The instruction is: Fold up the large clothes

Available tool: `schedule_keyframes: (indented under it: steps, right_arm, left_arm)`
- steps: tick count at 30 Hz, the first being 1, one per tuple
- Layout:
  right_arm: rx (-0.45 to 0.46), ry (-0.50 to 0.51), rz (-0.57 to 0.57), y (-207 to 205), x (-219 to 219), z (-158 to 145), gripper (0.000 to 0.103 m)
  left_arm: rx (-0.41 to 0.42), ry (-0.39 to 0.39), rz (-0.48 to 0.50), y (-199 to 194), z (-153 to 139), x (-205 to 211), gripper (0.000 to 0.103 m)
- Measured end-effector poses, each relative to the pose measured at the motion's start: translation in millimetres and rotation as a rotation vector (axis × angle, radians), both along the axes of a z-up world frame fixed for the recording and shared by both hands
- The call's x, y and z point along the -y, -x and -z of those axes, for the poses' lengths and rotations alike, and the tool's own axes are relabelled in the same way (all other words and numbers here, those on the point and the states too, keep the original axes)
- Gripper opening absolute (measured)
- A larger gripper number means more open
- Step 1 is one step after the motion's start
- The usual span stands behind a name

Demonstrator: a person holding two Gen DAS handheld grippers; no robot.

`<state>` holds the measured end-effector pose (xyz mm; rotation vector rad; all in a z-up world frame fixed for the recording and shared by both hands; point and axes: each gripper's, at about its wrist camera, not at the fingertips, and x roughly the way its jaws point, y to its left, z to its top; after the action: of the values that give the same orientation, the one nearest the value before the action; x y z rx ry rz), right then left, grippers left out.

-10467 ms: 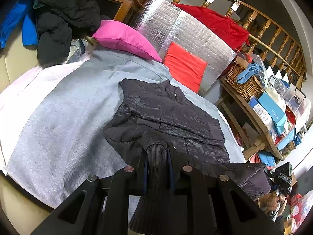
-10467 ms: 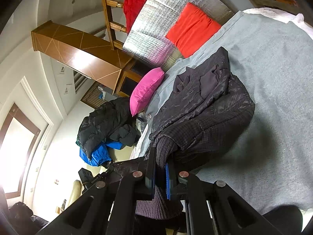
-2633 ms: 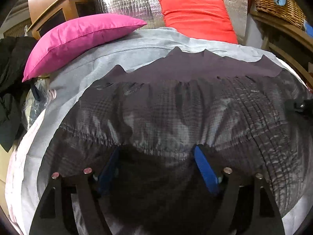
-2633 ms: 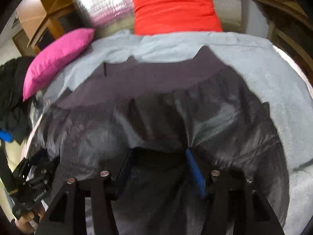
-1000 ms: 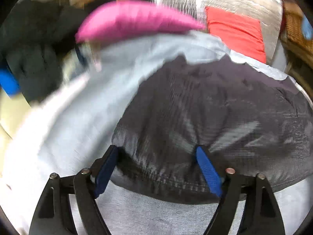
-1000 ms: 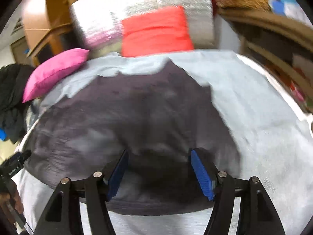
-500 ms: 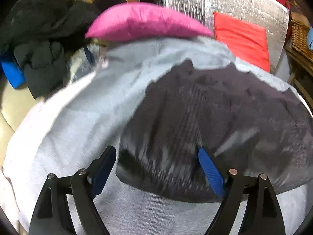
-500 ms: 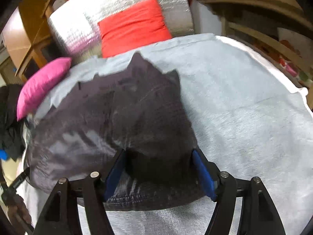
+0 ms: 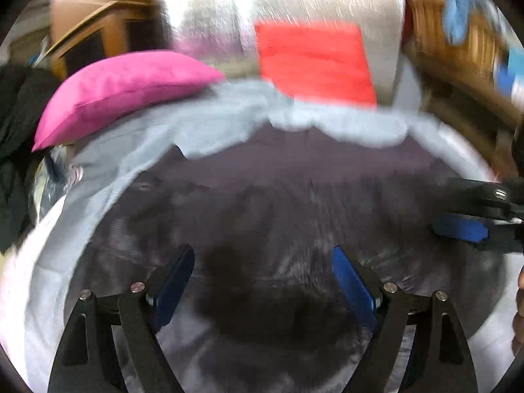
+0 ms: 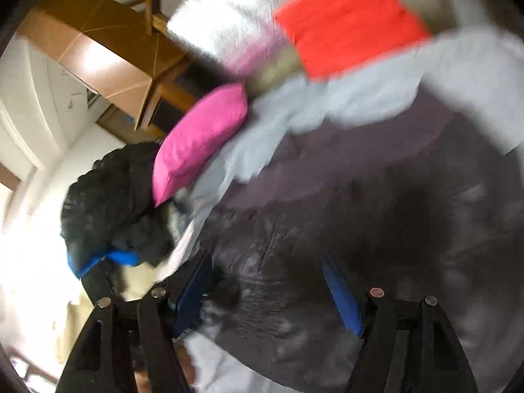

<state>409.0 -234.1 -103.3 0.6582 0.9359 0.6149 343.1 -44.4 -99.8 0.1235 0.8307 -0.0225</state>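
The dark quilted jacket (image 9: 278, 203) lies folded into a broad flat bundle in the middle of the grey blanket-covered bed (image 9: 209, 124), its far edge short of the pink pillow (image 9: 124, 88) and red cushion (image 9: 314, 59) at the head. Left gripper (image 9: 262, 281) and right gripper (image 10: 265, 285) hover over its near edge, jaws spread, grasping nothing. Judging by this, the fold looks nearly finished; perhaps one more halving or tidying remains. Blur hides seams, sleeves and layer count
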Motion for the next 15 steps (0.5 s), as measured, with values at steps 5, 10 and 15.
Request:
schedule_keyframes:
  steps: [5, 10, 15]
  right_arm:
    - [-0.209, 0.018, 0.101, -22.1, 10.0, 61.1, 0.048]
    - [-0.266, -0.016, 0.125, -23.1, 14.6, 59.8, 0.046]
    - [-0.127, 0.047, 0.152, 3.6, 21.2, 11.6, 0.08]
  left_arm:
    - [-0.047, -0.07, 0.005, -8.7, 28.5, 6.9, 0.093]
    - [-0.057, 0.003, -0.009, -13.9, 7.7, -12.1, 0.092]
    - [-0.001, 0.032, -0.106, -2.0, -8.7, -56.4, 0.092]
